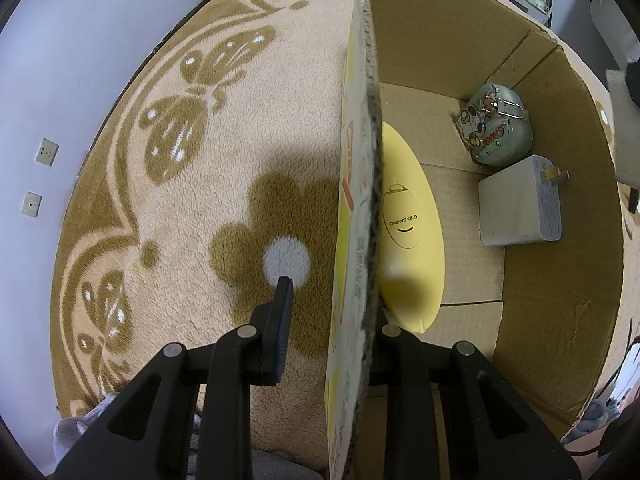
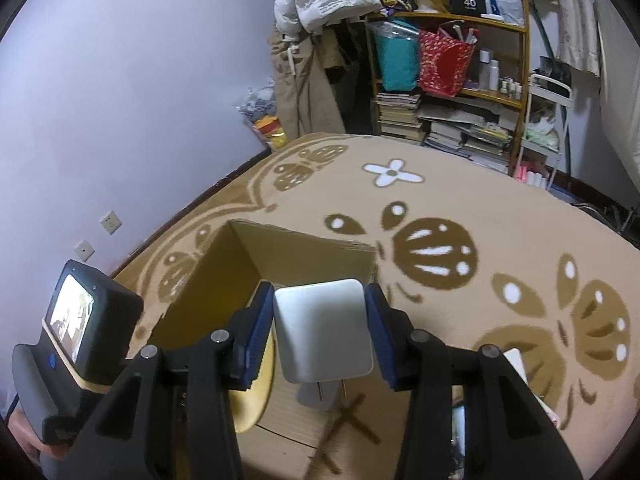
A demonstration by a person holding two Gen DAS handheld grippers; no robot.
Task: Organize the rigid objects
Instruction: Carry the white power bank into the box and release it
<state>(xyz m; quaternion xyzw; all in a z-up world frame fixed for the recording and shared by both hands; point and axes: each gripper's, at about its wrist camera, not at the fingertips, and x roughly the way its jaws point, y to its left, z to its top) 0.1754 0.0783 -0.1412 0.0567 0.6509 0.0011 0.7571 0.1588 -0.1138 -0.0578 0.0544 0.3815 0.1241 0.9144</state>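
While the right gripper (image 2: 320, 332) holds a white charger block (image 2: 322, 330) clamped between its two blue pads (image 2: 256, 336), the block hangs at lower centre of the right wrist view, over the open cardboard box (image 2: 280, 248). Prongs point downward; the face toward the camera is plain.

Left gripper (image 1: 332, 320): its jaws straddle the box wall (image 1: 366, 160), which runs top to bottom through the middle of the left wrist view. Left finger (image 1: 282, 320) is outside, over the rug (image 1: 180, 160), with a clear gap to the cardboard. Right finger is hidden behind the wall. Cannot tell whether the wall is actually pinched; judged to be steadying it at most.

Box contents, left wrist view:
- yellow oval case (image 1: 408, 220), centre, against the wall
- second white charger (image 1: 520, 204), right of centre, flat on the floor of the box
- green round pouch (image 1: 496, 124), upper right, touching or just beside the charger

A handheld unit with a small screen (image 2: 76, 316) shows at lower left of the right wrist view, probably the left gripper's body.

Step in hand (judgement): placing phase, item carried and positioned above the box, not yet released.

Next move calls for: lowering the block into free floor space, likely the bare cardboard between the yellow case and the resting charger, then opening the jaws. Keep the prongs clear of the case. Box should stay braced during the drop.
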